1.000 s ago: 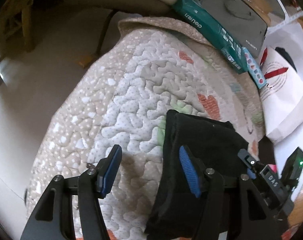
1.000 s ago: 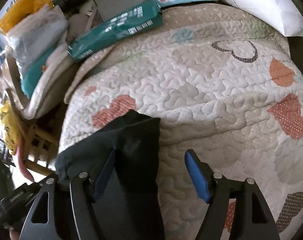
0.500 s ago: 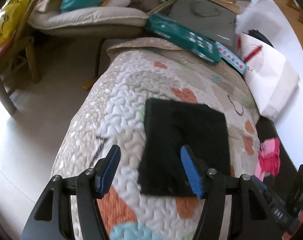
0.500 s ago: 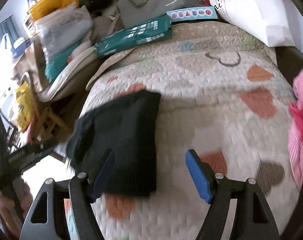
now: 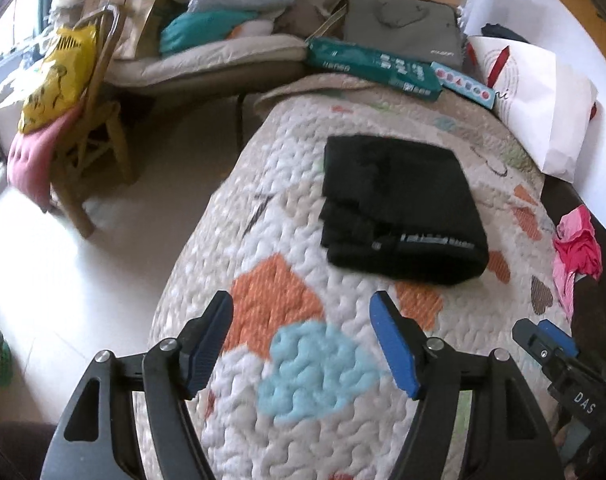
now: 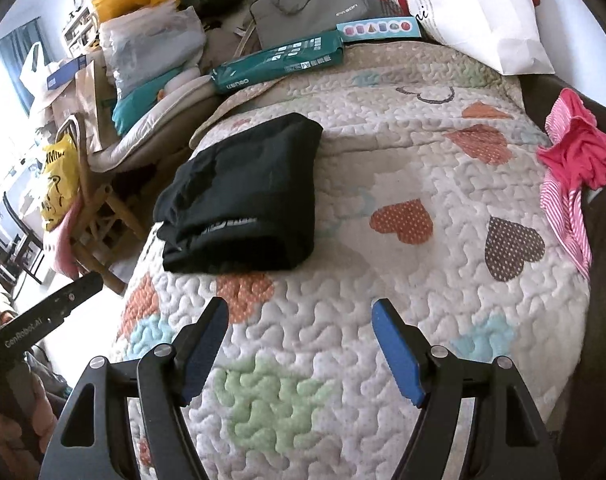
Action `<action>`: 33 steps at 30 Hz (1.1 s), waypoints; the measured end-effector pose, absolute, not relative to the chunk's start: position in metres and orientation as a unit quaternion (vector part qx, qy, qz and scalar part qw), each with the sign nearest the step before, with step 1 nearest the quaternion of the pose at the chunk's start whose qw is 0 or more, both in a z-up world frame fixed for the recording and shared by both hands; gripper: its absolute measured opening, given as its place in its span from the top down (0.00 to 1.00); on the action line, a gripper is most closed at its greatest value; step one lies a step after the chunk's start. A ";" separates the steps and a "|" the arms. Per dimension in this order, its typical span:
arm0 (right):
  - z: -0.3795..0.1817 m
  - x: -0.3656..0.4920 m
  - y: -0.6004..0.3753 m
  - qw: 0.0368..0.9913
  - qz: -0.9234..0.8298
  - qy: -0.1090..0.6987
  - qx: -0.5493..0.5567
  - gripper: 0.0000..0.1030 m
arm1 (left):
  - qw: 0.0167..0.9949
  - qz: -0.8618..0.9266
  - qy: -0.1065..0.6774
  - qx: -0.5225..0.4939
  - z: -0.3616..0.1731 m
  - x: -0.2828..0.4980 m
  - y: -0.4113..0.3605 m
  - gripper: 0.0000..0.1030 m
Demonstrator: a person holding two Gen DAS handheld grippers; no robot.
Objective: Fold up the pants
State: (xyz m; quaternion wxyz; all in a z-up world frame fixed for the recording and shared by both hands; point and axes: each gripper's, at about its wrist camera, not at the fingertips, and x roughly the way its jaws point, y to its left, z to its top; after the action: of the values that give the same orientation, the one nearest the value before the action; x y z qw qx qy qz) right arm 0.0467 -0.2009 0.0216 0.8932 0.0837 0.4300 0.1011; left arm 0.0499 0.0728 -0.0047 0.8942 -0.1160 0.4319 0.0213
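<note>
The black pants [image 5: 399, 204] lie folded into a thick rectangle on the heart-patterned quilt [image 5: 299, 364]. They also show in the right wrist view [image 6: 247, 200], near the quilt's left edge. My left gripper [image 5: 301, 308] is open and empty, held above the quilt well short of the pants. My right gripper [image 6: 299, 316] is open and empty, also back from the pants. The right gripper's body shows in the left wrist view [image 5: 559, 364].
A pink and red striped garment [image 6: 579, 168] lies at the quilt's right edge. A teal package [image 6: 279, 64], a grey bag [image 6: 311, 4] and a white paper bag [image 6: 479, 12] sit at the far end. A cluttered wooden chair [image 5: 87, 128] stands left, over bare floor.
Both grippers have pulled back and up from the pants, which now lie free and folded on the quilt. Both stay open.
</note>
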 end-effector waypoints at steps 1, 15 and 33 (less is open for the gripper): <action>0.021 0.044 -0.199 0.894 0.101 0.429 0.081 0.23 | 0.893 0.022 0.435 -0.117 -0.007 0.049 0.073 0.32; 0.008 0.030 -0.181 0.895 0.101 0.432 0.046 0.22 | 0.905 0.026 0.422 -0.050 -0.009 0.047 0.050 0.32; -0.006 0.042 -0.169 0.888 0.096 0.447 0.051 0.21 | 0.894 0.034 0.443 -0.049 -0.019 0.055 0.050 0.32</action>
State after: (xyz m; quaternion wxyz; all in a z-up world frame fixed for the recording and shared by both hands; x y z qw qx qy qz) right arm 0.0419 -0.1694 -0.0059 0.8880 0.0511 0.4467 0.0959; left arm 0.0547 0.0503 -0.0192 0.8944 -0.0495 0.4433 0.0338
